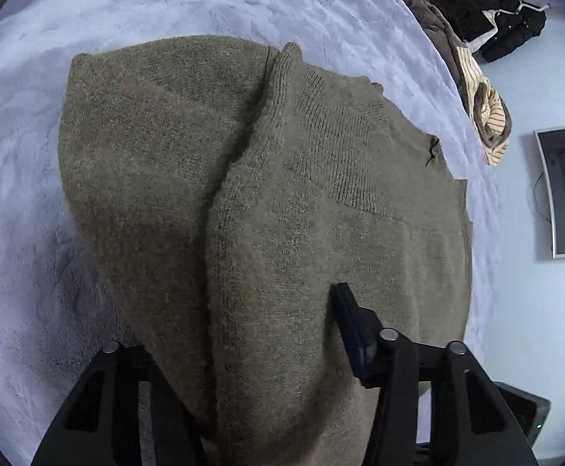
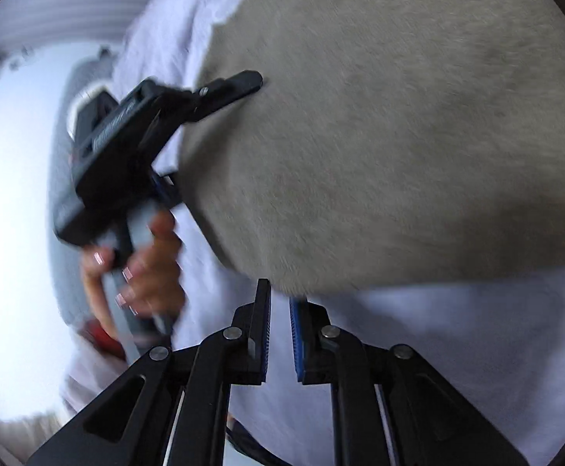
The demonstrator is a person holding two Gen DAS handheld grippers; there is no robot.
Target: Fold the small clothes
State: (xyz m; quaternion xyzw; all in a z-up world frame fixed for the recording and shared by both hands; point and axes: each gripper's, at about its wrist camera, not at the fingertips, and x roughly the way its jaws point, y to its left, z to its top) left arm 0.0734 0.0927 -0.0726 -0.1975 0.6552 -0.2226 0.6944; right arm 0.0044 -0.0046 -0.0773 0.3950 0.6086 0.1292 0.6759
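One olive knit sweater (image 1: 266, 202) spread on pale fleece blanket (image 1: 22, 178), sleeve folded over body. Left gripper (image 1: 243, 349) clamped on sweater hem at near edge. Right gripper (image 2: 279, 326) beside sweater edge, fingers slightly apart, nothing between. One clothes pile (image 1: 472, 50) at blanket's far right edge.

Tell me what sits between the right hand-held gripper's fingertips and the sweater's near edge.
Only bare pale blanket. In the right wrist view, the right hand-held gripper sits just short of the sweater, fingers slightly parted.
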